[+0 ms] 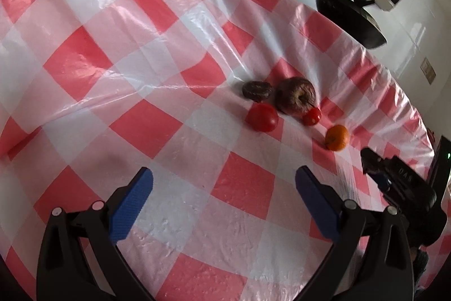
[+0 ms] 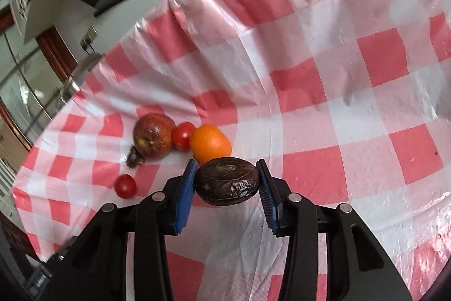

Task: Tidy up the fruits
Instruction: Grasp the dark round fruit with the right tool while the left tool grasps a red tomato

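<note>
1. Though creased and glossy, fills nearly all of both views: red-and-white checked tablecloth [image 1: 141, 47].
2. Beyond the cloth's far edge, upper right of the left wrist view: black pan [image 1: 346, 16] with a long handle, standing on a white surface.
3. Across the bottom of the left wrist view: left gripper [image 1: 224, 174], jaws spread wide, blue pads well apart, only bare cloth between them, gripping nothing.
4. At lower centre of the right wrist view: right gripper [image 2: 227, 164], jaws drawn in narrow, both blue pads pressed against the sides of a fruit.
5. Clamped between those pads: flattish dark fruit [image 2: 227, 181], brown-purple, skin wrinkled, just in front of the loose fruits as seen in that view.
6. Right of centre in the left wrist view: wrinkled apple [image 1: 296, 98], dull red-brown, largest of the loose fruits lying on the cloth.
7. Lower right of the apple, slightly apart from the cluster: orange [image 1: 336, 141].
8. Lower left of the apple, very near it: larger tomato [image 1: 262, 117].
9. Just left of the apple: small dark fruit [image 1: 257, 89], shrivelled; touching or not, cannot tell.
10. Against the apple's lower right side, between apple and orange: smaller tomato [image 1: 312, 116].
</note>
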Motion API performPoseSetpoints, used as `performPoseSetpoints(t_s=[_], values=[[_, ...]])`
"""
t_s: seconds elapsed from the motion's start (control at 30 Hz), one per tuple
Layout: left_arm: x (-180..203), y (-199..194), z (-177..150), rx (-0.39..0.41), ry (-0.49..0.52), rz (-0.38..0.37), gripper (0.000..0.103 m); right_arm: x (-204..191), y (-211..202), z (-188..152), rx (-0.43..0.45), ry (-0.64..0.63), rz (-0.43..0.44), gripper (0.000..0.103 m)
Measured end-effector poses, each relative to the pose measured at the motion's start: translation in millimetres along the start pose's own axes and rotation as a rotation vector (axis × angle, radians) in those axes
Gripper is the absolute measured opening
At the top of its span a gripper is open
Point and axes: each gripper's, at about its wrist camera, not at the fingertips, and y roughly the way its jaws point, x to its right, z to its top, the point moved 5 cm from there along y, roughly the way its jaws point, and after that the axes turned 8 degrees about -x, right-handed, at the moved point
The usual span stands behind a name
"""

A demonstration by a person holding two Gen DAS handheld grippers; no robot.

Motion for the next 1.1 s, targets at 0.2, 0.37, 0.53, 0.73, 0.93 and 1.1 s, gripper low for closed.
performPoseSetpoints(t_s=[0.2,0.37,0.53,0.73,0.93,1.1], values=[[13,16,9,-0.052,0.038,0.041,0.101,9,-5,5,0.029,0.047,0.009,0.043],[44,59,37,-0.099,0.107,0.119,0.101,9,-6,5,0.032,0.047,0.013,0.043],[64,93,58,-0.131,0.157,0.180,0.085,9,-5,5,0.032,0.045,0.015,0.043],[67,90,51,-0.128,0.214,0.181,0.037,10,-6,4,0.035,0.046,0.018,0.043],[62,31,10,-0.020,0.247,0.186,0.037,9,-5,4,0.031,0.043,0.017,0.043],[60,7,-1,0.033,0.223,0.139,0.037,8,-5,4,0.031,0.042,0.017,0.043]])
